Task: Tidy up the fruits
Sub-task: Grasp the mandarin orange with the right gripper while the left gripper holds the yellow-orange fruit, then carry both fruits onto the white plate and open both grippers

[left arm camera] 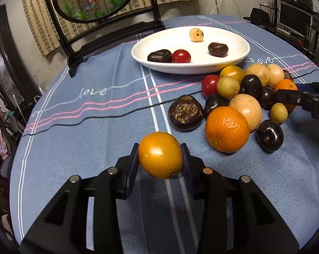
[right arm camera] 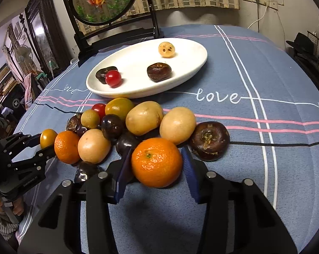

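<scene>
Left tool (left arm camera: pixel 160 155) grips yellow tomato (left arm camera: pixel 160 155) above desk (left arm camera: pixel 85 148). Right tool (right arm camera: pixel 156 163) brackets mandarin (right arm camera: pixel 156 162) at pile's near edge; pad contact unclear. Risk: lifting nudges neighbouring water chestnut (right arm camera: pixel 209 140), rolling it away from white plate (right arm camera: pixel 138 89).

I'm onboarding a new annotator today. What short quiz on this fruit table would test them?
1. True or false: the white plate holds four items.
2. What does the left gripper hold: A a yellow fruit, B a cherry tomato, C nothing?
3. Which fruit sits between the right gripper fingers?

Key: 1 true; 2 A; 3 a tangerine, at the near edge of the pile.
</scene>
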Tool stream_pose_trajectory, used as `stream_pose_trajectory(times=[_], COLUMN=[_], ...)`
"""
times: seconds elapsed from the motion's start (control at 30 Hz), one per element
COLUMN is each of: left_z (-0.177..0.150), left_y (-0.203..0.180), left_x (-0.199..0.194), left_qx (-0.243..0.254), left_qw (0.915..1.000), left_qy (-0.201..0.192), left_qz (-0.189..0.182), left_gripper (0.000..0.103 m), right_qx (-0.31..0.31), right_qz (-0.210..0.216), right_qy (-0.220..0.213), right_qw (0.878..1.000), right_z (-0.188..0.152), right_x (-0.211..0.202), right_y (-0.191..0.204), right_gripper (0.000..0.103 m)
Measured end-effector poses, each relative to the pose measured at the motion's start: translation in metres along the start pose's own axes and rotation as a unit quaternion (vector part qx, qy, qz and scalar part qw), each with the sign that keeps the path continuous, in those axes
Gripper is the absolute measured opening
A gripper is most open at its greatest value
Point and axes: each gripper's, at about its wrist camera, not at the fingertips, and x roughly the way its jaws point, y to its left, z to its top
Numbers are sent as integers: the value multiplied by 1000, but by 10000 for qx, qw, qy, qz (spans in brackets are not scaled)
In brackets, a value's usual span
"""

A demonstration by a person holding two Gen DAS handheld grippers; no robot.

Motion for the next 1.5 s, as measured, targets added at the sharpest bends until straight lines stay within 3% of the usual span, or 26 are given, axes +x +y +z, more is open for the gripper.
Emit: stream_pose_trajectory(times=[0.33,0.67,0.8,0.9,0.93,0.97,1.0,1.27,1.37,1.5], left_z=[3,23,41,33,28,20,15,4,5,4], left_y=[1,-1,1,4,7,11,14,23,25,24], left_x=[-17,-43,-34,-26,-25,-21,-18,14,16,15], left_qx=[49,60,-92,-73,-104,-138,-169,-336,-444,-467], left_qw=[9974,9920,9955,9976,9980,9987,9990,9987,9977,9975], left_qy=[-488,-1052,-885,-671,-610,-485,-399,259,266,249], left_qz=[522,692,329,145,108,74,72,-291,-442,-464], left_gripper=[39,38,37,38,43,53,56,50,39,38], right_qx=[29,-1,46,111,121,147,161,155,169,140], right_qz=[51,73,142,184,196,217,230,358,389,401], right_qy=[-11,-527,-667,-686,-675,-649,-618,-628,-618,-603], right_qw=[10000,9986,9977,9974,9975,9975,9977,9973,9972,9973], right_z=[-3,-1,10,10,10,9,8,5,4,3], right_x=[-5,-36,-45,-46,-45,-44,-43,-48,-49,-48], right_y=[0,2,0,-4,-5,-6,-7,-5,-5,-3], right_gripper=[47,47,47,47,47,47,47,47,47,47])
